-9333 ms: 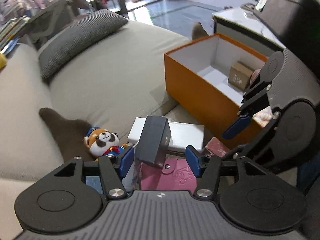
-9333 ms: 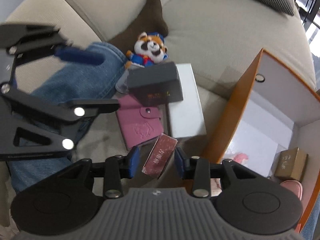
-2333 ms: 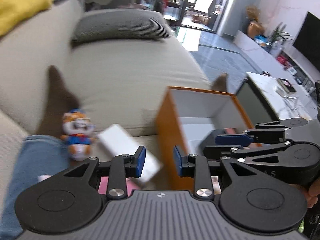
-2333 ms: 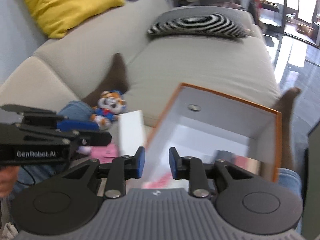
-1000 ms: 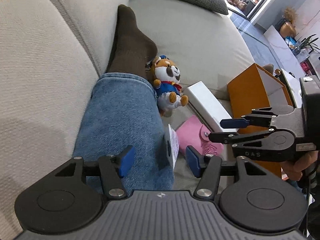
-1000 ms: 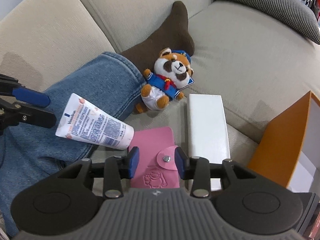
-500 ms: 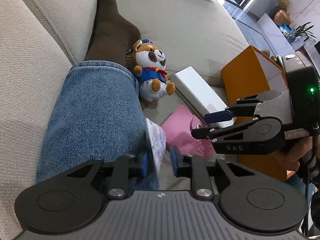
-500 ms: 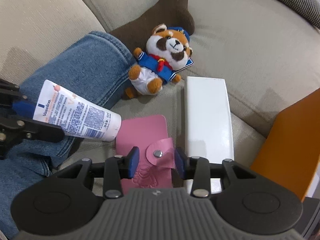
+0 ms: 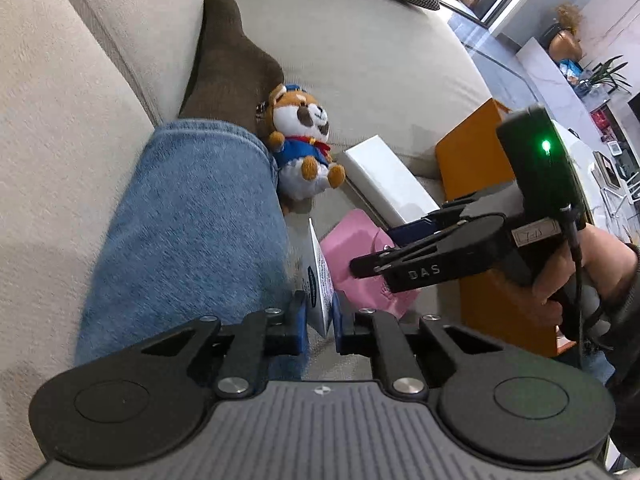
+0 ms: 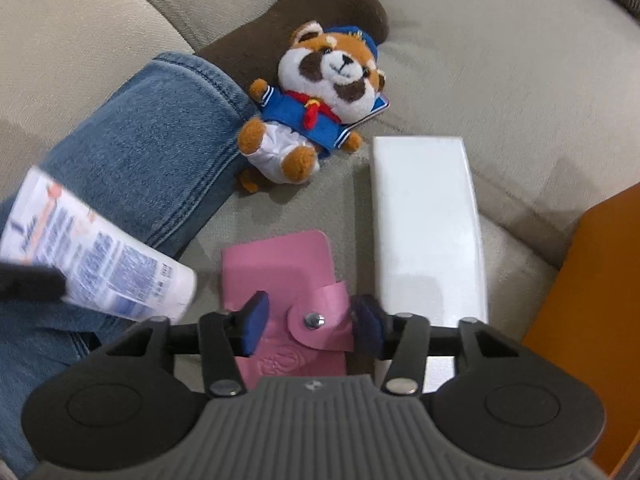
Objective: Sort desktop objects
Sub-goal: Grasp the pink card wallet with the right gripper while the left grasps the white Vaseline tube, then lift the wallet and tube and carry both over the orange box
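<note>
Left hand-held gripper [image 9: 320,316]: clenched on the flat crimped tail of the lotion tube [image 10: 100,264], probably the thinnest, firmest place to pinch a soft plastic tube.
Right hand-held gripper [image 10: 310,322]: released, pads straddling the pink wallet's [image 10: 280,268] snap flap, seemingly lined up to grasp it.
Wallet: smooth embossed leather, flat on the sofa [image 10: 480,60].
White box [image 10: 428,216]: glossy, rectangular, at 3 o'clock of the wallet.
Plush red panda [image 10: 320,96]: fuzzy, at 12 o'clock.
Orange box [image 9: 468,156]: rigid card, likely the destination.

R fingers [image 10: 362,326] astride pink wallet [image 10: 288,280]
</note>
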The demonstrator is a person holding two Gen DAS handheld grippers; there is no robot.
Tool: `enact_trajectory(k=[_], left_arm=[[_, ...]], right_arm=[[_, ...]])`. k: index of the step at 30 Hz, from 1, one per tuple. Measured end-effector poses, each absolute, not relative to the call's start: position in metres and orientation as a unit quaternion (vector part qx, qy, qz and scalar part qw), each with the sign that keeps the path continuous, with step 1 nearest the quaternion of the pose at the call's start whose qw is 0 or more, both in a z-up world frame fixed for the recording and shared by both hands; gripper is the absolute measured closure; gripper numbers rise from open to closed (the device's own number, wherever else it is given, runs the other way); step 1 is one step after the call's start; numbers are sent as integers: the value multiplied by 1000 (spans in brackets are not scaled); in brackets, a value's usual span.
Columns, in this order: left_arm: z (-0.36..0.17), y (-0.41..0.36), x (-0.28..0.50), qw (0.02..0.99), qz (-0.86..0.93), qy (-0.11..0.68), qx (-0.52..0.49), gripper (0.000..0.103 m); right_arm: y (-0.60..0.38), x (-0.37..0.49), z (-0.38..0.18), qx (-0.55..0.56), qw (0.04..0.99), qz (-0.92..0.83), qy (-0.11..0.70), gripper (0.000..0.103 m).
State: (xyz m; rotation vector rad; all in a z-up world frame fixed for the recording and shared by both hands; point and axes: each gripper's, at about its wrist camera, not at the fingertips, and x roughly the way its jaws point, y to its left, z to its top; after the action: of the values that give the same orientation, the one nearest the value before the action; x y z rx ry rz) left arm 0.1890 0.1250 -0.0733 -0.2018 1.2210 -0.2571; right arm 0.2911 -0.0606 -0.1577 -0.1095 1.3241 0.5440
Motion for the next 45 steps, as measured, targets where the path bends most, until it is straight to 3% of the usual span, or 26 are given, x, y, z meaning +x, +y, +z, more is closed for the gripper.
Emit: enact_trajectory(k=[2,6,11,15,20,30,34,40,45], left_arm=[[-80,123,188,803,-116,576,-101,89],[-87,123,185,803,-107,576,-110,89],[-89,126,181,808,-103,567,-123,89],[-89,127,178,811,-101,562,-125,89],[-90,126,177,814,-98,558,-128,89],[-92,127,174,820,-97,549,-133,89],[-93,126,174,823,-95,545,-133,89],[-92,124,170,831,-93,534,-126,89],[-90,123,168,837,-90,523,-130,89]], right_arm=[[-57,291,-161,-44,746,258,612,36],[-45,283,-160,-72,752,258,602,35],[-57,281,-155,-18,744,261,614,67],[-62,269,-143,0,753,262,603,70],[-73,253,-121,84,752,294,584,83],[-71,209,-137,101,774,270,564,78],[-62,189,-142,70,782,265,559,71],[-62,171,-143,51,801,245,545,83],[-75,173,-116,39,824,228,517,85]])
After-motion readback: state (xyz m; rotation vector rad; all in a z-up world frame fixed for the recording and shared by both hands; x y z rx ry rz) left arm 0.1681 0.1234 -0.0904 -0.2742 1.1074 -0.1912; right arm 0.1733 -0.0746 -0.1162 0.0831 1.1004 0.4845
